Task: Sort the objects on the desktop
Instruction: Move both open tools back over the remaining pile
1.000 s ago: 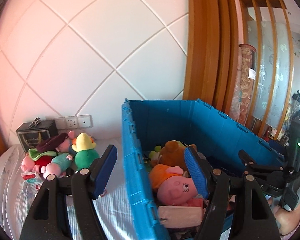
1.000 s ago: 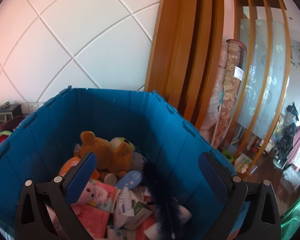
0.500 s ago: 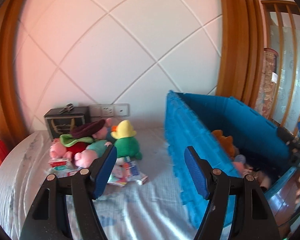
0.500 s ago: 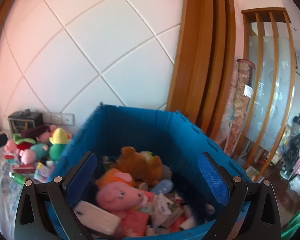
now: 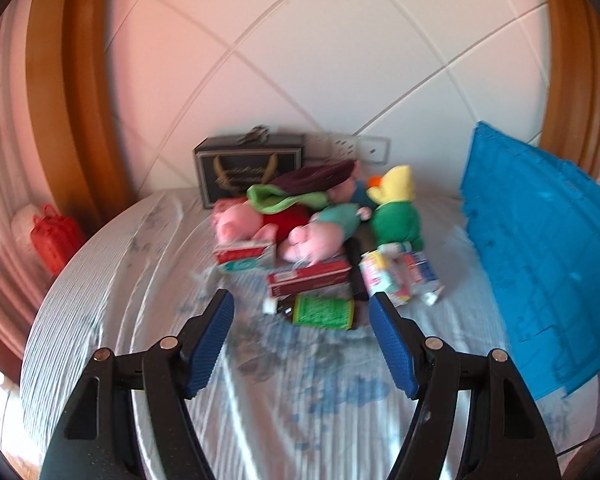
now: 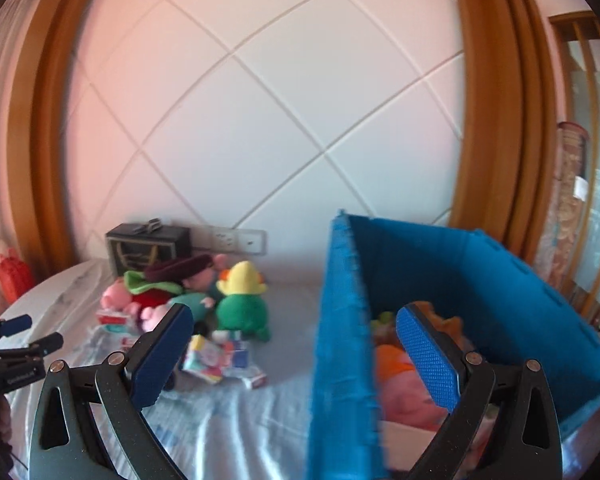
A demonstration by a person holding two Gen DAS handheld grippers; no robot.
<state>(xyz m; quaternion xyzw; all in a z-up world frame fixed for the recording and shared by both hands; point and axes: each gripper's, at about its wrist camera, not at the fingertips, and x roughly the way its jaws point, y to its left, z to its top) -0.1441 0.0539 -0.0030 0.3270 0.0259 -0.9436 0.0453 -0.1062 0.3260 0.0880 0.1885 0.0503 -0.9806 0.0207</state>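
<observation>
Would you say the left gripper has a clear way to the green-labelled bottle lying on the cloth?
Probably yes. The left gripper is open and empty, and the green-labelled bottle lies just ahead of its fingertips at the pile's near edge, with only bare cloth between.

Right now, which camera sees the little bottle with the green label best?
The left wrist view. There the bottle lies on its side on the bedsheet, in plain sight between the tips of the open left claw. In the right wrist view the right claw covers that spot, so the bottle cannot be made out.
</observation>
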